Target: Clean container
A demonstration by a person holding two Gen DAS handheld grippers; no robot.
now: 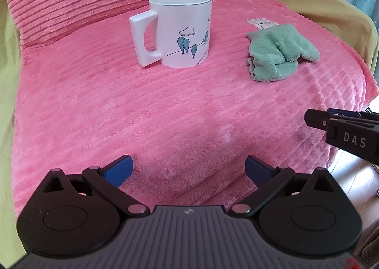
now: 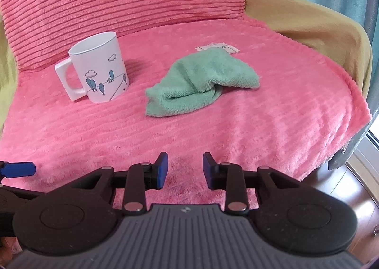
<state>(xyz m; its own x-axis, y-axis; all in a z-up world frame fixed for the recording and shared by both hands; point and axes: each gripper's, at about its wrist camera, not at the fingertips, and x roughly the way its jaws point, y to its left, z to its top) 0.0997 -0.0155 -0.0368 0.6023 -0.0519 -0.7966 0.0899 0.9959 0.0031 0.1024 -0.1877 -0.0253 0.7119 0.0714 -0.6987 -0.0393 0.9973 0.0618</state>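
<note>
Pink blanket (image 1: 165, 115): mug (image 1: 182, 29), cloth (image 1: 279, 53); both tongs agape.

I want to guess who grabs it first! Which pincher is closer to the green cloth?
Right, probably. The right gripper faces the green cloth almost straight ahead; the left gripper faces the mug, cloth off to its right.

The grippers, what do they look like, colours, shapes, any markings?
Both the left gripper and right gripper have matte black linkage arms with silver pivot pins, round black side housings, a ribbed grey centre body with a small logo, and blue pads on the jaws. Seen from the left wrist view, the right one's side reads "DAS" in white.
</note>
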